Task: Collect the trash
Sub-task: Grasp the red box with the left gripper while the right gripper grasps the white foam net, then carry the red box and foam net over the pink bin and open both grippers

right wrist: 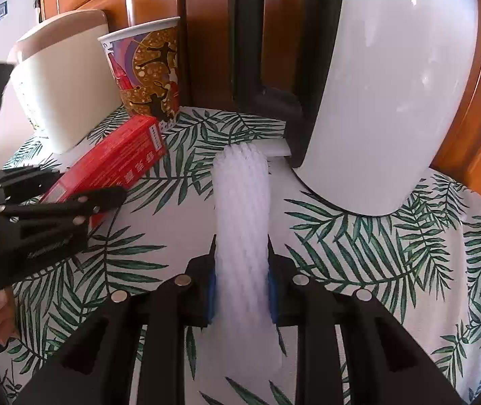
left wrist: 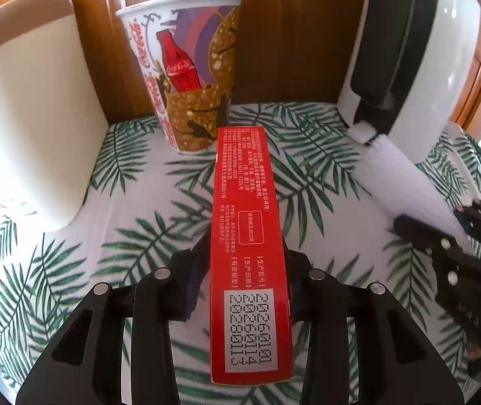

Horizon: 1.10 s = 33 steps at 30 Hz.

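While both hands are busy at the same time, each one has a different bit of rubbish clamped. The left gripper has its fingers clenched on the long sides of a long red cardboard box with white print, near the end that carries the date label. The box's far end reaches toward a printed paper cola cup standing by the back edge of the leaf-patterned tablecloth. I can't tell whether that far end rests on the cloth or is already lifted a bit.

The right gripper is squeezed shut on a white foam mesh sleeve, the kind that goes round fruit. It's soft, so the blue pads sink in and the jaws end up almost together. The sleeve's far end lies against the base of a big white glossy appliance at the back right of the cloth.

Grabbing both near the close end makes sense to me: the grippers come in at a downward slant, and they stay apart so they don't bump each other. A cream rounded container sits at the back left, beside the cup. My guess is the cup is trash too and hasn't been touched. No bin shows in either view.
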Available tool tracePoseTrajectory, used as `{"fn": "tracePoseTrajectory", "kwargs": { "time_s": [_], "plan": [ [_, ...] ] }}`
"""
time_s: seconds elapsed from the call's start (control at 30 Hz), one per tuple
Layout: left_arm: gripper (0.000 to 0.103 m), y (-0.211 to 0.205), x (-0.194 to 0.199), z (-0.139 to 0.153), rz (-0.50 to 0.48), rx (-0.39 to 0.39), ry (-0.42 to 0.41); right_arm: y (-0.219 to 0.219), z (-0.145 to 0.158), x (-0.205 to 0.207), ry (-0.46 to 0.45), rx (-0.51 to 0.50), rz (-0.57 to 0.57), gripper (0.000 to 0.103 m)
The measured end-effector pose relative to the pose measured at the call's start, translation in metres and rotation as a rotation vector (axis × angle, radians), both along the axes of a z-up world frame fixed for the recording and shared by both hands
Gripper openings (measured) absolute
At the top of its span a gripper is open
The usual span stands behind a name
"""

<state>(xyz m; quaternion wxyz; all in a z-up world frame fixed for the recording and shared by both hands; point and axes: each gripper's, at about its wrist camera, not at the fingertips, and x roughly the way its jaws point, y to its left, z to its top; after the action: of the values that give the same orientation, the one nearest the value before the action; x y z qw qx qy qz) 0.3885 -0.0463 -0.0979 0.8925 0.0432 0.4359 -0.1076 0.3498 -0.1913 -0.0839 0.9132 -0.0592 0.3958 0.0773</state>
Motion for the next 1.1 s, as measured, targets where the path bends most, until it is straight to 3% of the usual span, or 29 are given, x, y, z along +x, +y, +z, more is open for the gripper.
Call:
{"fn": "tracePoseTrajectory", "kwargs": {
  "time_s": [0.4,0.73,1.1],
  "plan": [
    [0.038,0.019,-0.079,0.023,-0.040,-0.012,-0.054,0.013,0.027,-0.070,-0.051,0.004,0.019,0.022],
    [0.038,0.038,-0.167,0.041,-0.054,0.003,-0.094,0.032,0.049,-0.161,-0.100,0.014,0.052,0.022],
    [0.038,0.063,-0.281,0.048,-0.070,0.004,-0.129,0.052,0.050,-0.280,-0.131,0.032,0.111,0.021]
  ]
}}
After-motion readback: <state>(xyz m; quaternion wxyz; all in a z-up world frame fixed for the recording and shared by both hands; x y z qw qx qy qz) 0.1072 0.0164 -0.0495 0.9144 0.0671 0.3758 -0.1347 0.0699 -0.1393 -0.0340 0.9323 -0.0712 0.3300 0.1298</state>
